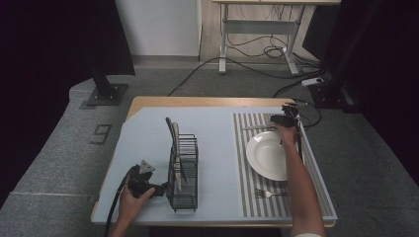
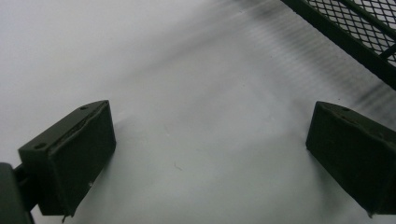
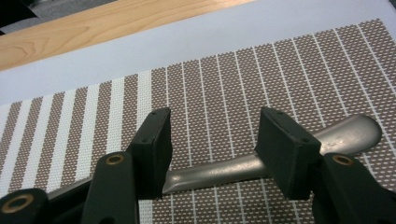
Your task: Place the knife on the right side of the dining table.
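A shiny grey metal knife or spoon handle (image 3: 243,165) is lying flat on the brown and white striped woven placemat (image 3: 224,93), at the far end of the mat, just past the round white plate (image 1: 267,155). Which kind of cutlery it is cannot be told. The right gripper (image 3: 215,144) is being held low over the handle. Its two black jaws are spread apart, one on each side of the handle, and nothing is being squeezed yet. It looks like a table is being laid, and this piece is either being picked up or has just been put down; that cannot be told.

If it is being picked up, the jaws need to be closed across the thin handle and then lifted straight up. The handle is lying flat on the mat, so a low, firm pinch is called for.

A silver metal fork (image 1: 271,193) is lying on the near end of the mat. A black wire mesh cutlery rack (image 1: 183,173) is standing in the middle of the pale blue table cover (image 1: 148,133), with more cutlery sticking up in it. The left gripper (image 1: 160,190) is being rested on the cover just beside the rack, with its jaws wide open and empty.

The far edge of the mat and the bare wooden table edge (image 3: 107,23) are near the right gripper. More open room is being left between the rack and the mat.
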